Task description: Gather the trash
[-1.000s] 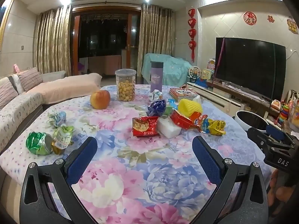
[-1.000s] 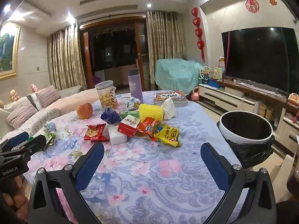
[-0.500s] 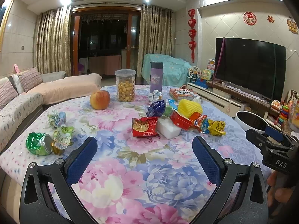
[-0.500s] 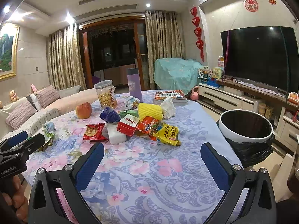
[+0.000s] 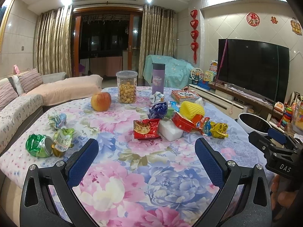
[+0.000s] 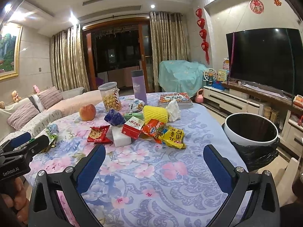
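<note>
Your left claw [image 5: 146, 152] and right claw [image 6: 154, 158] both hang released and empty over the floral tabletop [image 6: 151, 170], wrapper pile [image 6: 151, 128] mid-table ahead, crushed green can [image 5: 38, 145] far left, bin [image 6: 250, 130] off the right edge.

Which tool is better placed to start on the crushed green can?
Left, probably. The can lies at the table's left edge, just ahead and left of the open left tool. The open right tool faces the bin side, farther away.
</note>
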The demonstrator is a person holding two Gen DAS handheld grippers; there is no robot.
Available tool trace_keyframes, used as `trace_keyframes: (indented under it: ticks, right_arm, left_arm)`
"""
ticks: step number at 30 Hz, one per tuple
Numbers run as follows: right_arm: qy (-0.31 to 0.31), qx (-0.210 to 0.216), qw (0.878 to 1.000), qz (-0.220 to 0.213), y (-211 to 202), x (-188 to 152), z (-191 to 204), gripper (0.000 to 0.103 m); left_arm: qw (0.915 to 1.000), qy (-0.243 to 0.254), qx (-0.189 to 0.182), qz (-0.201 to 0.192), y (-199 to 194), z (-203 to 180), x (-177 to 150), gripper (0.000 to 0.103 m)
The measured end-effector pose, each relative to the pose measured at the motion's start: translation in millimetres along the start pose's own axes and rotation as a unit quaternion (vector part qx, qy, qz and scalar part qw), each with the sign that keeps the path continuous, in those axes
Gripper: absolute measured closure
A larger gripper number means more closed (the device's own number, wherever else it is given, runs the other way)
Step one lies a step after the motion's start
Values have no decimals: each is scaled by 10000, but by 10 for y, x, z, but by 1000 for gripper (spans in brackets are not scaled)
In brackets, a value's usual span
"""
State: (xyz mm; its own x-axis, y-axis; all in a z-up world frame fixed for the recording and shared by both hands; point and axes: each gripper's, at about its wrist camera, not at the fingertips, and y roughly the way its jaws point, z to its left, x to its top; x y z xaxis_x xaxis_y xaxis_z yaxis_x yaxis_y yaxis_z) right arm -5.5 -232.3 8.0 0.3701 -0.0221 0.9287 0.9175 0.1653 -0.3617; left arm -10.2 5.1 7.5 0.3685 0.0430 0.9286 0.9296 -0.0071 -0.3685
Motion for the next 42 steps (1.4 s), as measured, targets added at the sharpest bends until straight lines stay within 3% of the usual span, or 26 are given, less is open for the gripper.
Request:
trace_keyframes:
  ticks: [31,42]
  right_arm:
    - [-53,48,10000,-51,9,-15,8,0]
    - [85,-16,9996,285,163,-30,-79,0]
  left_arm:
    - [10000,-32,-5,26,37,-4,-24,0]
    - [9994,-86,-99,328,248,37,-107,0]
